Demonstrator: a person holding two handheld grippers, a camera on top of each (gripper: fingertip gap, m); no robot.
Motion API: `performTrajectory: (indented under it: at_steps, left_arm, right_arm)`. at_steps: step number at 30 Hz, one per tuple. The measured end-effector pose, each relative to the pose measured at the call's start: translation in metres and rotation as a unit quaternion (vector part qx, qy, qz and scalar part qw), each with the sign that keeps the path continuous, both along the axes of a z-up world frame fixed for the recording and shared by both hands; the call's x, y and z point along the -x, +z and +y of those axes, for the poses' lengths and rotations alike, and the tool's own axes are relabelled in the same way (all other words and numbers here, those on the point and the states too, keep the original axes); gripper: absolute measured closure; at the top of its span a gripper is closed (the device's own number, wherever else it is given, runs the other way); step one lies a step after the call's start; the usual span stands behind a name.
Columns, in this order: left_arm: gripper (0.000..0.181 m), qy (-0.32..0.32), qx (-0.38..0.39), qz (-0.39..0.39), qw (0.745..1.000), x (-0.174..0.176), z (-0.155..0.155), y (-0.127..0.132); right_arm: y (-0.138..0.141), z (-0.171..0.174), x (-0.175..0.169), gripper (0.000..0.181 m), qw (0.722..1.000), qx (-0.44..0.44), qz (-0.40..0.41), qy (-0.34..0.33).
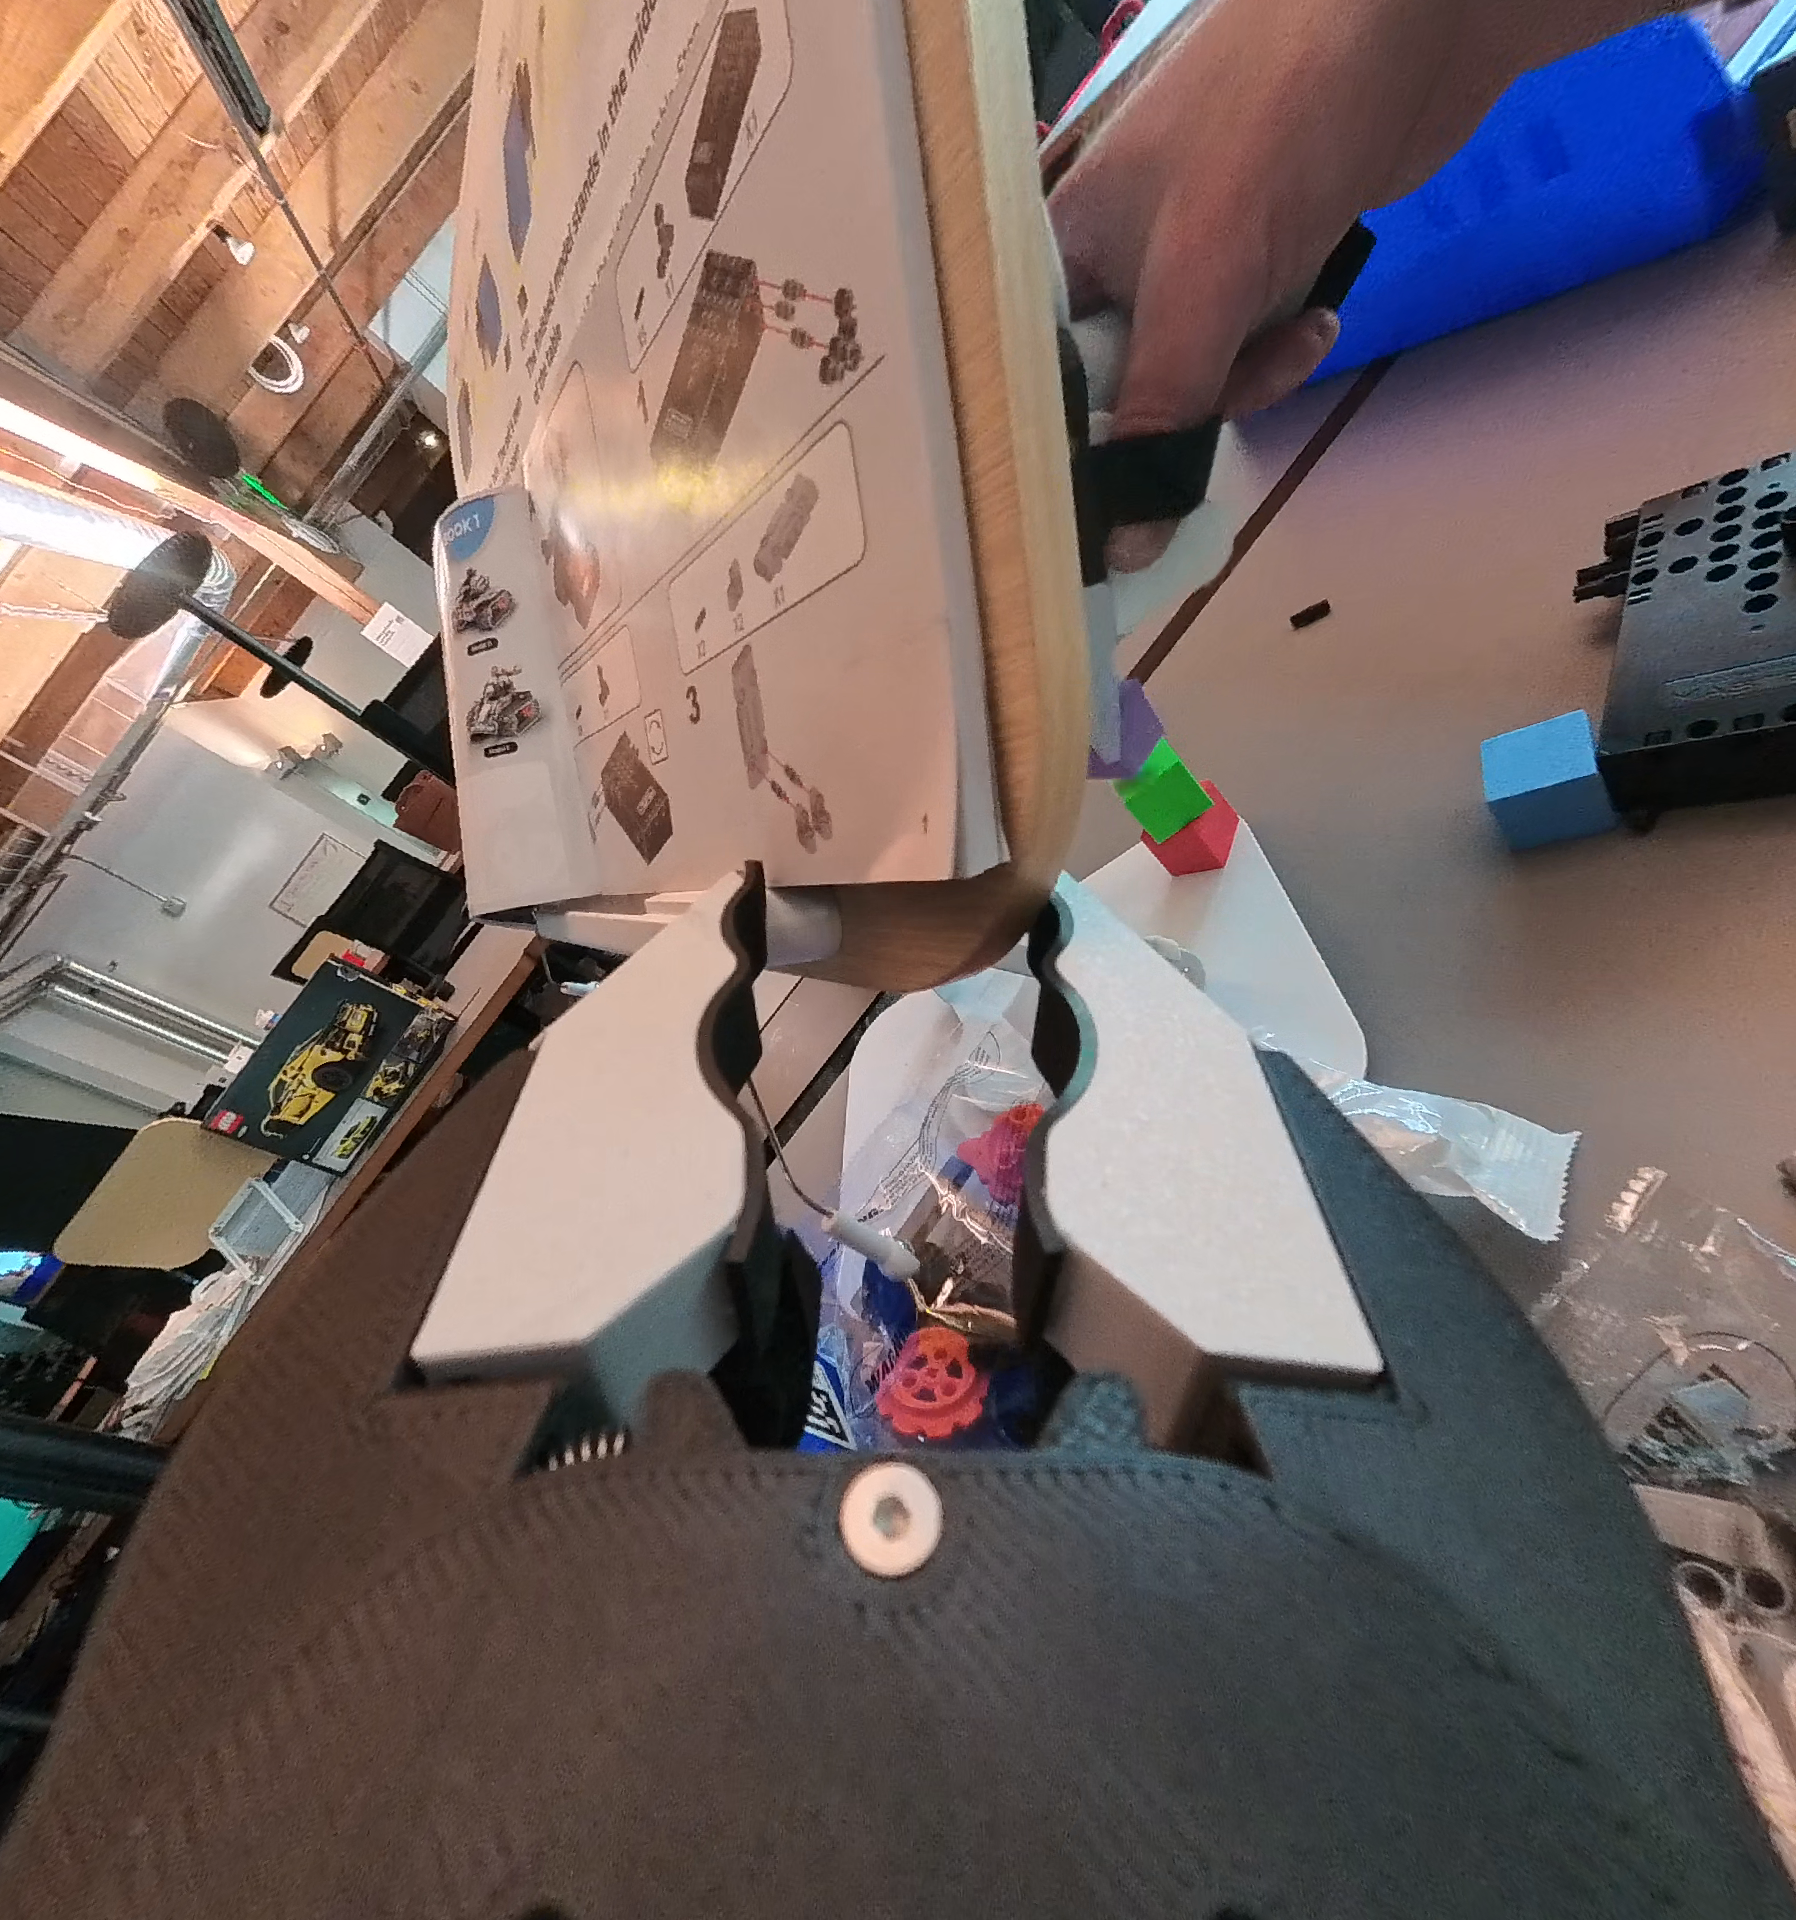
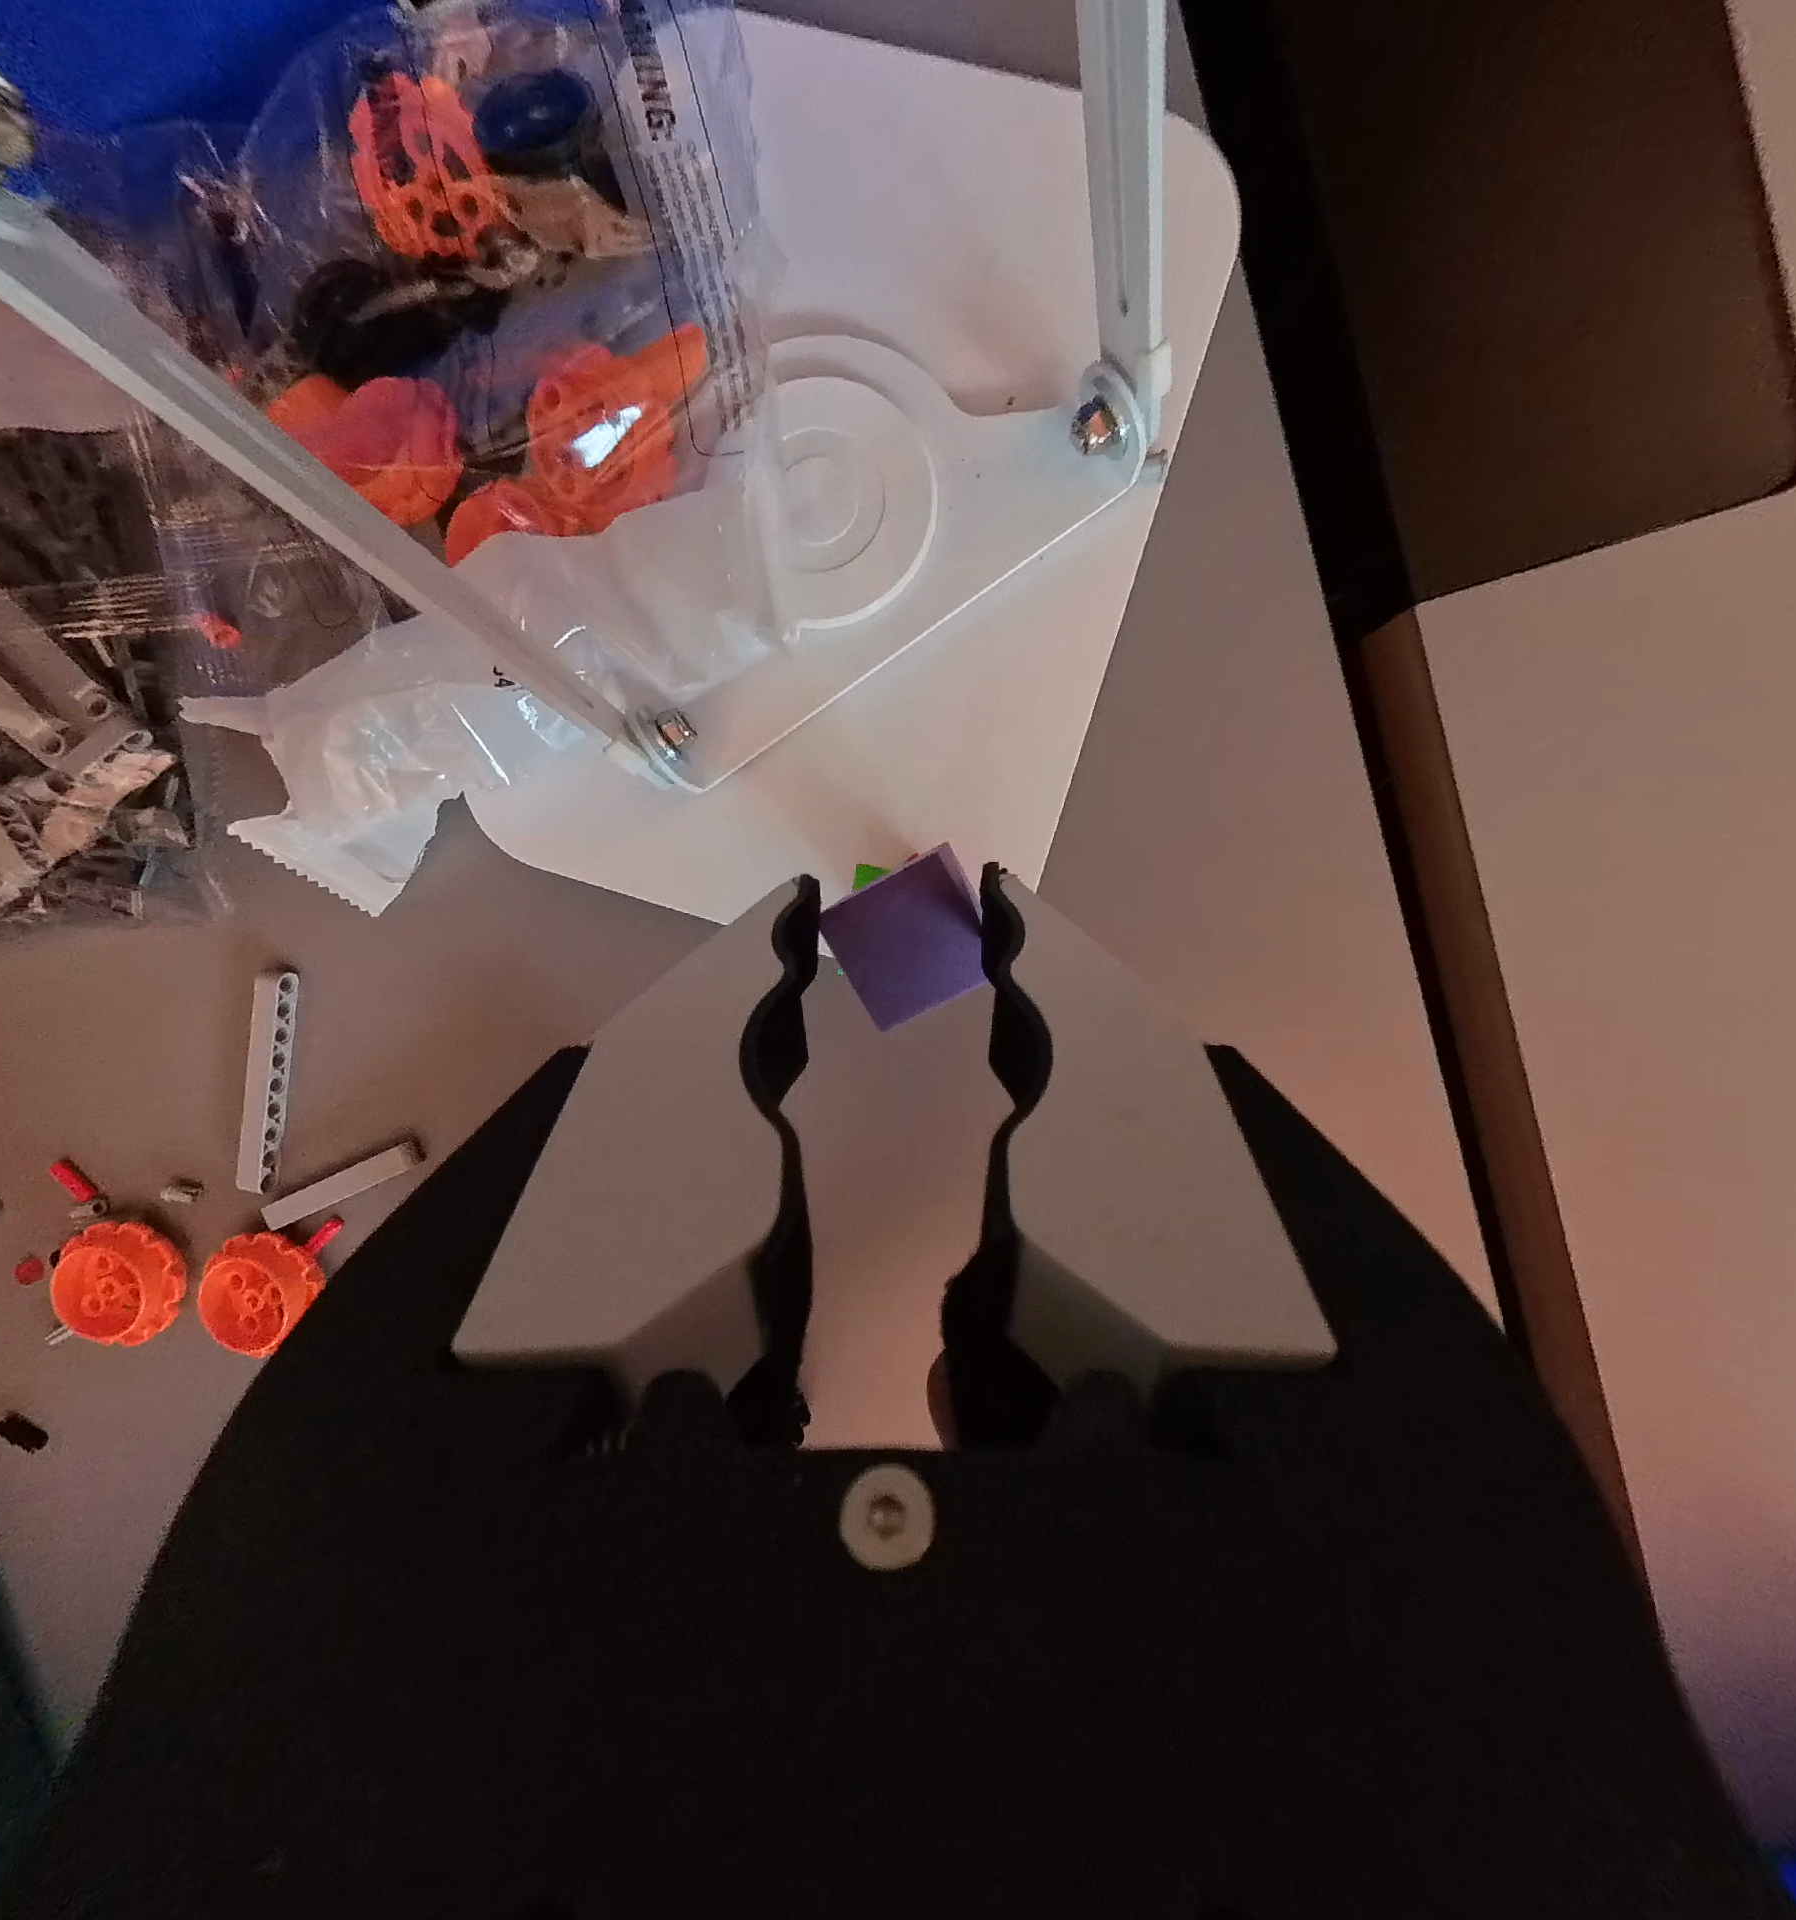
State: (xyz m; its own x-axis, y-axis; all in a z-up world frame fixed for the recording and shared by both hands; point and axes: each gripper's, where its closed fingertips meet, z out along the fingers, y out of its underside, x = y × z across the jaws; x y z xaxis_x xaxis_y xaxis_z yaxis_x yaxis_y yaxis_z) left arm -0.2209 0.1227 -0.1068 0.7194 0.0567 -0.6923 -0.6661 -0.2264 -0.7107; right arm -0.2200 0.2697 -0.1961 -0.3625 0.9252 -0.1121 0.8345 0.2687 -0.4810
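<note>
A: The wooden board [image 1: 998, 468] shows pale grain at its rounded edge; the paper instruction booklet [image 1: 728, 499] on it looks glossy, catching light.

B: And the purple cube [image 2: 899, 951]?

A: Matt, foam-like, as are the green cube [image 1: 1164, 795] and red cube [image 1: 1195, 836].

B: The clear plastic bag [image 2: 520, 343] is shiny and crinkled. The white metal stand base [image 2: 873, 499] is smooth, with bright bolts. The matt beige tabletop [image 2: 1289, 935] looks smooth.

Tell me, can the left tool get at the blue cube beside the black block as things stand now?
Probably not directly. The left tool sits open around the wooden board's lower edge, and the blue cube lies off to its right on the table. It would have to leave the board first.
</note>
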Motion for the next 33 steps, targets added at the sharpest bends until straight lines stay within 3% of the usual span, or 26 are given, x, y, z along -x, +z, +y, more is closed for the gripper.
performTrajectory:
  at_steps: [6,11,14,20,25,30,33]
  left_arm:
    - [0.132,0.000,0.000,0.000,1.000,-0.001,-0.001,0.000]
    - [0.131,0.000,-0.001,-0.001,1.000,-0.001,-0.001,0.001]
    - [0.131,0.000,-0.001,-0.001,1.000,-0.001,-0.001,0.001]
    - [0.131,0.001,0.000,-0.001,1.000,-0.003,0.000,0.001]
    - [0.131,0.002,-0.001,-0.001,1.000,-0.003,-0.001,0.001]
    - [0.131,0.001,0.000,-0.002,1.000,-0.003,-0.001,0.001]
    - [0.131,0.001,0.000,-0.002,1.000,-0.003,-0.001,0.001]
  right_arm:
    - [-0.011,-0.003,-0.001,0.147,0.999,-0.004,-0.034,-0.001]
    - [0.009,0.004,-0.011,0.138,1.000,-0.022,-0.001,-0.014]
    - [0.015,-0.005,-0.039,0.139,1.000,-0.029,-0.001,0.002]
    - [-0.028,-0.046,-0.096,0.138,0.996,-0.019,-0.075,0.042]
    - [-0.061,-0.055,-0.104,0.140,0.994,-0.015,-0.108,0.010]
    - [-0.063,-0.058,-0.100,0.147,0.995,0.000,-0.097,-0.004]
    - [-0.048,-0.054,-0.089,0.148,0.998,0.014,-0.064,-0.006]
